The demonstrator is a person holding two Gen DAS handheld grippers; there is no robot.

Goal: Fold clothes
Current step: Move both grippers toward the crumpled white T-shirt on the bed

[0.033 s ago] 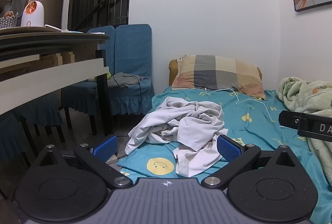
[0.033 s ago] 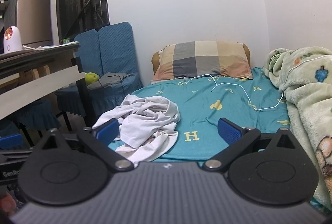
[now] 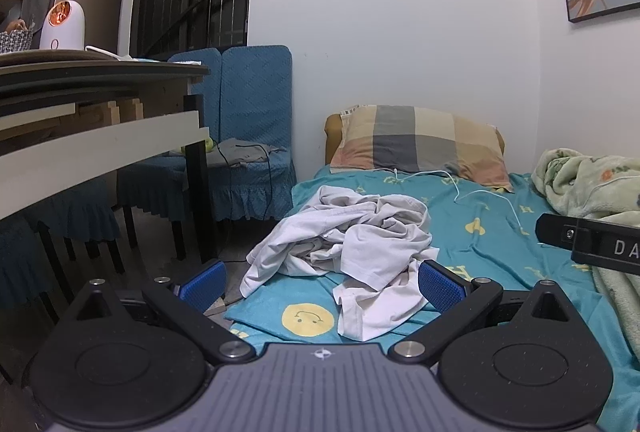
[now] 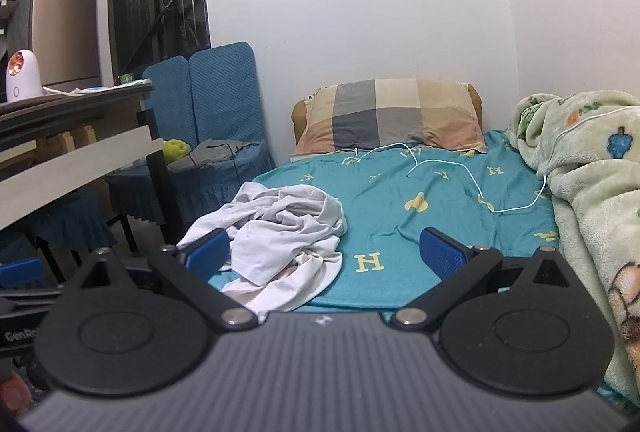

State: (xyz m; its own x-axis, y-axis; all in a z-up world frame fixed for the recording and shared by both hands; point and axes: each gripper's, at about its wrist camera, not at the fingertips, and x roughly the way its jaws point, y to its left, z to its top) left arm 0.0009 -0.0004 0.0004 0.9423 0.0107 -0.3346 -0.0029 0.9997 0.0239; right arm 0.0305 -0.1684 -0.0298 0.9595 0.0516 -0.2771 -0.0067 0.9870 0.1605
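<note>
Nothing has moved since the earlier frames: both views match them, so no step of the fold has begun. Left tongs (image 3: 322, 282) stand open, blue pads spread wide, empty, hovering short of the clothes (image 3: 352, 236). Right tongs (image 4: 326, 252) likewise stand open and empty, aimed more at the bare sheet than at the garment. Clothes lie as a crumpled white heap on the near left part of the bed (image 4: 420, 192), one edge drooping over the side toward the floor; collar, sleeves and hems cannot be told apart in the tangle. A white cable (image 4: 472, 188) trails across the sheet from the pillow (image 4: 392, 116), well apart from the heap. A green blanket (image 4: 592, 184) is bunched along the right side. Assessment: task is at its start; the garment must first be lifted and spread flat before any fold. Risk noted: the overhanging edge may slide off the bed if only one corner is pulled.
</note>
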